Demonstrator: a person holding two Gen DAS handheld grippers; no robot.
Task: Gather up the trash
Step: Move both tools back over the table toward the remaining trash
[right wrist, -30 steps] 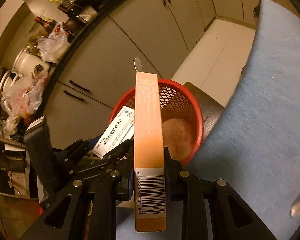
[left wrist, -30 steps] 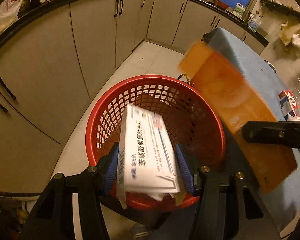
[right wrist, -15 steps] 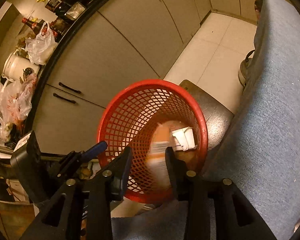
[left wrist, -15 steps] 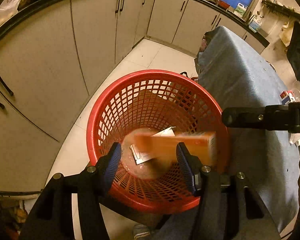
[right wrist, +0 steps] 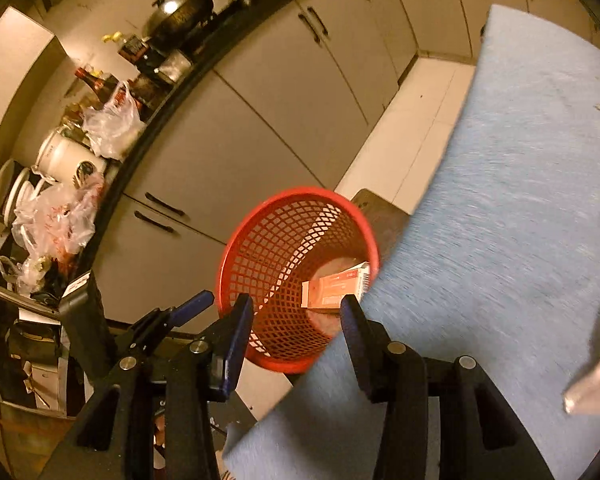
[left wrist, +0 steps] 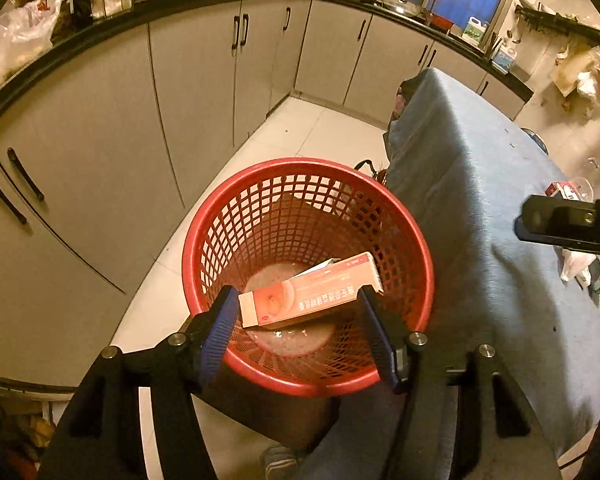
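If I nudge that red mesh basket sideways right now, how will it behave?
The red mesh basket looks like thin openwork plastic holding only an orange carton and a white box, so probably light and easy to slide. It is tall and narrows toward its base, so a push at the rim may tip it.

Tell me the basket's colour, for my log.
Red, an open mesh basket; clearest in the left wrist view.
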